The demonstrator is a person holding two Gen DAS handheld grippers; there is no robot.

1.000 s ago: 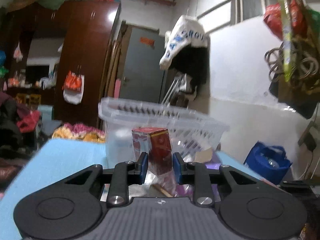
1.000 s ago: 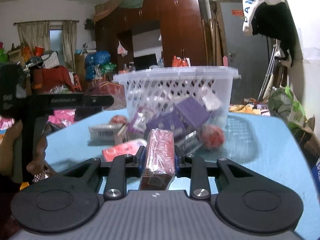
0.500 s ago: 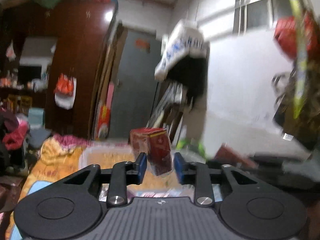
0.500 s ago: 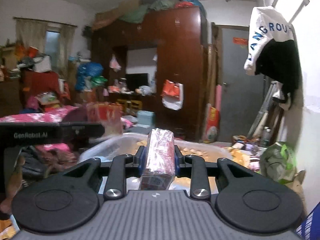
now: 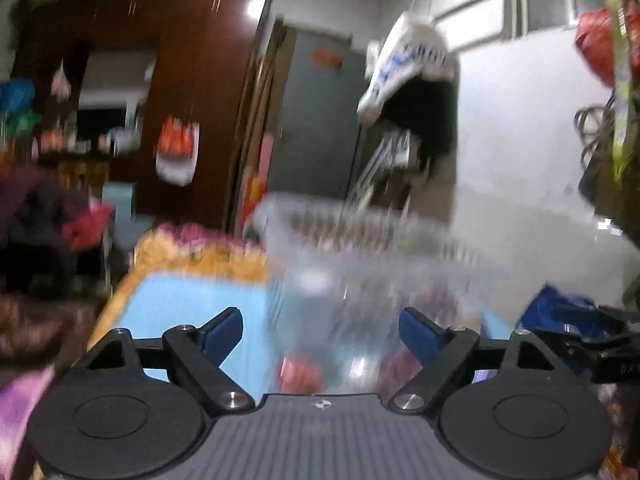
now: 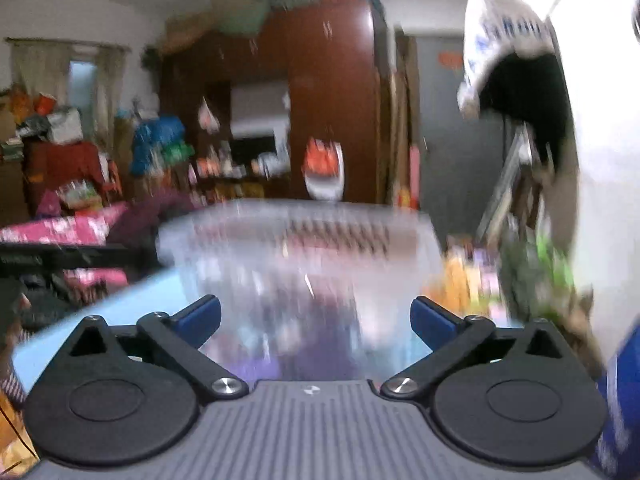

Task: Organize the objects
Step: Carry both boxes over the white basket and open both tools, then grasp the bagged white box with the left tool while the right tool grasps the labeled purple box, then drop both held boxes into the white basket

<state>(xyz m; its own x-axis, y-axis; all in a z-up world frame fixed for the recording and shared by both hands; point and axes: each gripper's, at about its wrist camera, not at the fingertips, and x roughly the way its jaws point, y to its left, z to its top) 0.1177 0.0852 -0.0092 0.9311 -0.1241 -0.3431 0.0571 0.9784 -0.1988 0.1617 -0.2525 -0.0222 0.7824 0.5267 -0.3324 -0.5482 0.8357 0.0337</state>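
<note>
My left gripper (image 5: 321,334): jaws spreading, blue pads (image 5: 222,330) wide apart, nothing between them. Right gripper (image 6: 316,322): same, jaws opening to full spread, empty gap.

Both point slightly down at the clear slotted basket (image 5: 360,248), which sits on the blue table (image 5: 188,304). From the right wrist the basket (image 6: 296,248) fills the middle of the view, just ahead of the fingertips. Both frames are badly motion-blurred, so detail inside is rough.

The task's things: purple and pinkish packets show through the basket wall (image 6: 316,332), and a red blob (image 5: 300,372) low at its near side in the left view. I can't tell whether that one is inside the basket or lying beside it.

My read: jaws wide and empty this close to the basket fits a drop-off into it. A basket makes sense as the collection point, since open top plus low wall lets both grippers release from above without careful placement.

Background only: dark wood wardrobe (image 6: 332,100), grey door (image 5: 316,120), a white-and-black garment hanging on the wall (image 5: 412,80). My other gripper's black frame (image 6: 68,256) crosses the left edge of the right view.
</note>
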